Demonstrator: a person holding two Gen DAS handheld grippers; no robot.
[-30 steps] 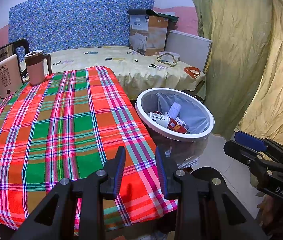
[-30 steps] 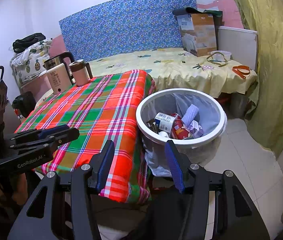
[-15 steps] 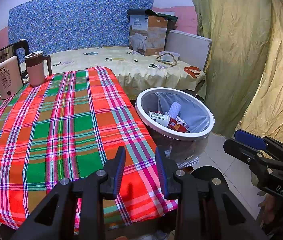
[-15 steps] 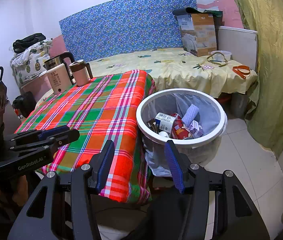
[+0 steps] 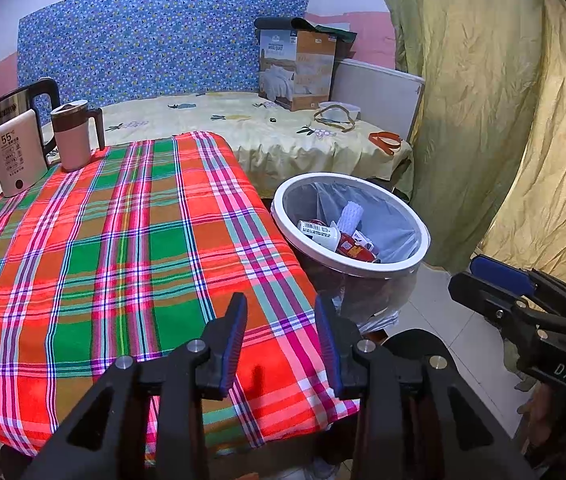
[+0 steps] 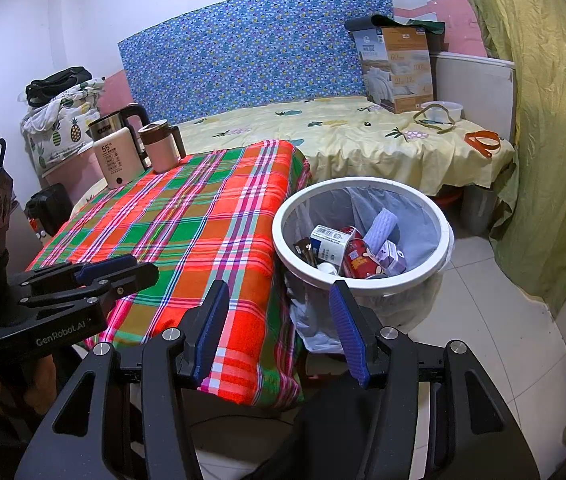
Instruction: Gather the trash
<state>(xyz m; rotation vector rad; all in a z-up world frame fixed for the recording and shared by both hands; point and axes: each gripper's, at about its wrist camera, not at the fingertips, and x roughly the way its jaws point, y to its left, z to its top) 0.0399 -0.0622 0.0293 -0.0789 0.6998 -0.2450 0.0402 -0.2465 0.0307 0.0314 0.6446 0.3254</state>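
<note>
I am standing in a small bedroom, with a table [image 5: 83,248] under a red and green checked cloth in front of me and a bed [image 6: 343,136] behind it. Beside the table's corner stands the bin [image 6: 363,280], lined with a bag, close enough for a short drop. The trash [image 6: 347,248] lies inside it: a carton, a red can, a white roll and small packets. I judge the collecting done, since the cloth shows no litter. My left tongs [image 5: 281,336] hover over the table's near edge with nothing between them; their jaws have just been opening a little. My right tongs [image 6: 279,324] stand apart and empty, pointed at the gap between table and bin. Only the kettle [image 5: 15,152] and mug [image 5: 73,136] sit at the table's far corner, and those belong there.
</note>
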